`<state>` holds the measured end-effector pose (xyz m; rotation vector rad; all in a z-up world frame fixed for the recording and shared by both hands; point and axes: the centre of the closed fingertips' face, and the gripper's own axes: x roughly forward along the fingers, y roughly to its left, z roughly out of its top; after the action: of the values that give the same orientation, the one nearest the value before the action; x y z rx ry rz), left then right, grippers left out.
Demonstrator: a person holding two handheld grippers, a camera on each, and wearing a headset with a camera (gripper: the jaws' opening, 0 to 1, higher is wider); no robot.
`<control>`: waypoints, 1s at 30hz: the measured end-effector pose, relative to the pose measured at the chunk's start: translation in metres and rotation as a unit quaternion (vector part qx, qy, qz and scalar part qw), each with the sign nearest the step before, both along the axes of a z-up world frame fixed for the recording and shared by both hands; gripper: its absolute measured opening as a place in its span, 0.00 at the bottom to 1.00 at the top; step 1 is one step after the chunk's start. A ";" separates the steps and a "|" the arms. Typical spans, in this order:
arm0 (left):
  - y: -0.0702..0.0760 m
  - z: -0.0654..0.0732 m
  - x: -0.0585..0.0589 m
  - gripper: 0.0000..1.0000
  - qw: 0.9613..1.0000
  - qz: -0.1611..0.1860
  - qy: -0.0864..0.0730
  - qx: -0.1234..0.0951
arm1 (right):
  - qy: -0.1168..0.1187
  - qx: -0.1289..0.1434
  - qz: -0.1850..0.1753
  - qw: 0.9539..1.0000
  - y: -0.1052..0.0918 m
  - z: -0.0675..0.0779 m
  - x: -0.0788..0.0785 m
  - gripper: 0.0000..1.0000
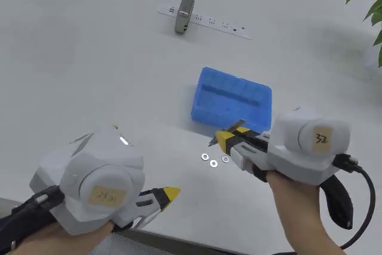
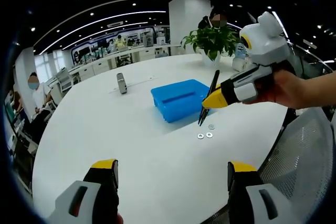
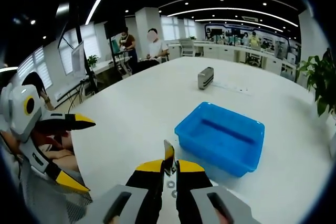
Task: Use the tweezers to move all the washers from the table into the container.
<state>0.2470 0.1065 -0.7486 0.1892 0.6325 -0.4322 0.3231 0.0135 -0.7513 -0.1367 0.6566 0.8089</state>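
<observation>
White table (image 1: 89,58) in a lit open-plan office: three washers (image 1: 213,160) lie between the blue container (image 1: 231,100) and the near edge; right gripper (image 1: 224,140) fingers clamp the tweezers (image 2: 214,85), left gripper (image 2: 173,165) fingers spread wide.

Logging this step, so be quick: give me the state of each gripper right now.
Left gripper: open, holding nothing.
Right gripper: shut on the tweezers.

Bright overhead lighting, soft shadows, fisheye-warped edges.
</observation>
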 end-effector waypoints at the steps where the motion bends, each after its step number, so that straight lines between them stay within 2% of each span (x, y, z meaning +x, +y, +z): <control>1: 0.000 0.000 0.000 0.87 1.000 0.000 0.000 0.000 | 0.004 -0.004 0.000 1.000 -0.001 -0.004 0.000 0.05; 4: -0.002 0.003 0.001 0.88 1.000 -0.001 -0.005 -0.009 | 0.009 -0.009 -0.002 1.000 -0.002 -0.011 0.000 0.05; 11: -0.001 0.002 0.001 0.88 1.000 -0.001 -0.004 -0.006 | 0.010 -0.018 -0.008 1.000 -0.003 -0.021 0.002 0.05; 15: -0.001 0.001 0.000 0.88 1.000 -0.001 -0.002 -0.004 | 0.017 -0.015 -0.009 1.000 -0.002 -0.024 0.000 0.05; 17: -0.001 0.001 0.000 0.88 1.000 -0.001 -0.002 -0.004 | 0.016 -0.022 -0.008 1.000 -0.002 -0.028 0.000 0.05; 18: -0.001 0.001 0.000 0.88 1.000 -0.002 -0.001 -0.004 | 0.008 -0.016 -0.010 1.000 -0.001 -0.026 0.002 0.05; 21: -0.002 0.000 0.000 0.88 1.000 -0.004 -0.001 -0.001 | 0.012 -0.014 -0.015 1.000 -0.001 -0.026 0.001 0.05; 25: -0.001 0.000 0.000 0.87 1.000 -0.004 -0.001 0.000 | 0.004 -0.019 -0.011 1.000 0.000 -0.025 0.002 0.04; 30: -0.001 0.000 0.000 0.87 1.000 -0.004 -0.001 0.001 | 0.007 -0.015 -0.015 1.000 -0.001 -0.026 0.003 0.04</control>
<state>0.2469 0.1052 -0.7491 0.1933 0.6310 -0.4403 0.3257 0.0121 -0.7773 -0.1488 0.6827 0.7726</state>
